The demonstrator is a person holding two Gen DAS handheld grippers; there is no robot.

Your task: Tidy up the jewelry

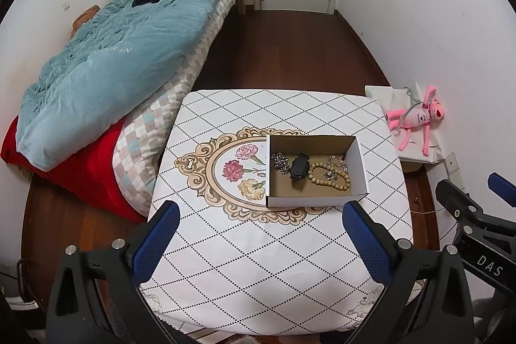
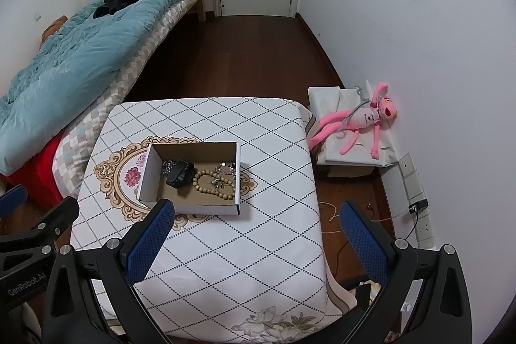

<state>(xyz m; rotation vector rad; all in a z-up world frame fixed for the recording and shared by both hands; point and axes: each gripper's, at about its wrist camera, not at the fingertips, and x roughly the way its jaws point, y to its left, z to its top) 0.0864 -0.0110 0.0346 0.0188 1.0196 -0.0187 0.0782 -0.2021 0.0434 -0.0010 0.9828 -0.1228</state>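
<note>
Bedroom with a dark wood floor: a counter (image 1: 258,247) draped in a diamond-patterned cloth stands beside a bed (image 1: 113,70) heaped with a teal quilt. On the counter sits an open cardboard box (image 1: 314,171), the landmark for everything else. Inside the box lie a beaded bracelet (image 1: 329,179), a black clip (image 1: 299,170) just left of the beads, and tangled silver pieces (image 1: 281,163) toward the box's left wall. Beyond the box's right side, off the counter, a pink plush toy (image 2: 358,124) sprawls on a white package. Nearer than the box, the left claw (image 1: 261,244) hangs with jaws spread wide and holding nothing; the right claw (image 2: 258,244) likewise gapes apart, unladen.
</note>
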